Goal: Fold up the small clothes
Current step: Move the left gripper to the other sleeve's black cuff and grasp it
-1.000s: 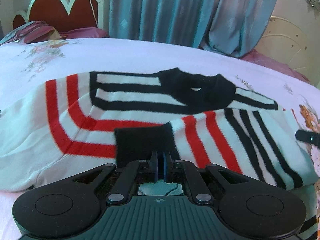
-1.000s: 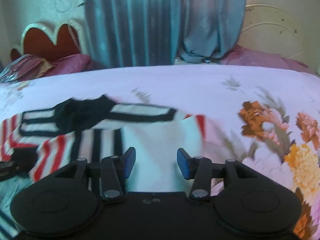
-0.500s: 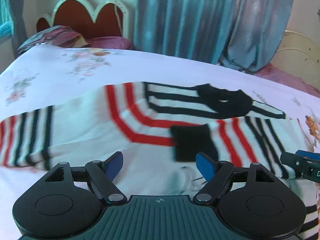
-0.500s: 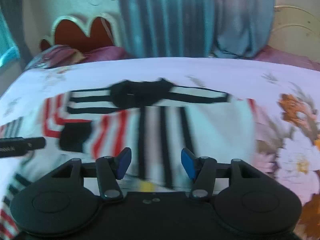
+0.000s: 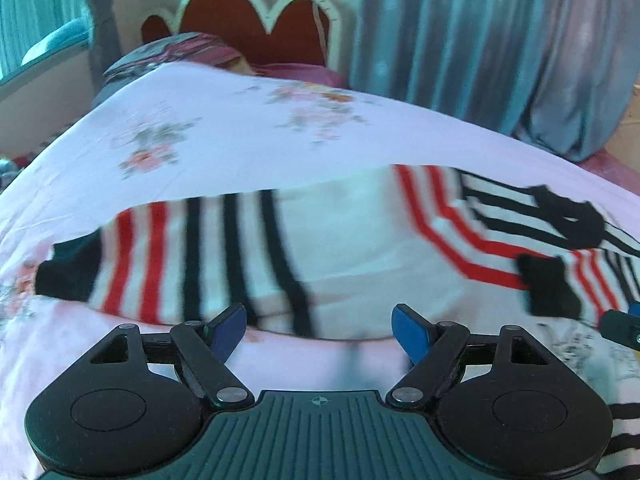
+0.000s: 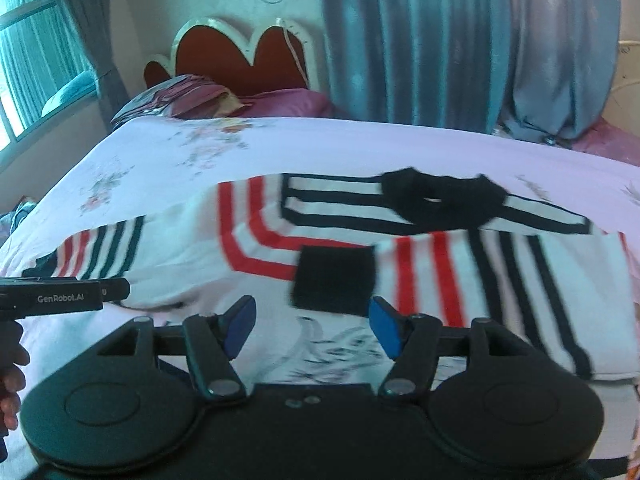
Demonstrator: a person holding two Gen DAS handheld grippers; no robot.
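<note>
A white sweater (image 5: 360,232) with red and black stripes lies flat on the bed. Its right sleeve is folded across the body, the black cuff (image 6: 334,280) near the middle. Its left sleeve (image 5: 192,264) stretches out leftward, ending in a black cuff (image 5: 66,276). My left gripper (image 5: 318,332) is open and empty, just before the left sleeve. My right gripper (image 6: 310,326) is open and empty, just before the folded cuff. The black collar (image 6: 440,200) faces away. The left gripper's side (image 6: 64,300) shows in the right wrist view.
The bed has a pale pink floral sheet (image 5: 200,140). A red headboard (image 5: 256,28) and purple pillows (image 6: 224,100) stand at the far end. Blue curtains (image 6: 440,40) hang behind. A window (image 6: 36,60) is at the left.
My left gripper let go of the right sleeve's cuff, opened, and swung left toward the outstretched left sleeve. My right gripper moved left over the folded sleeve.
</note>
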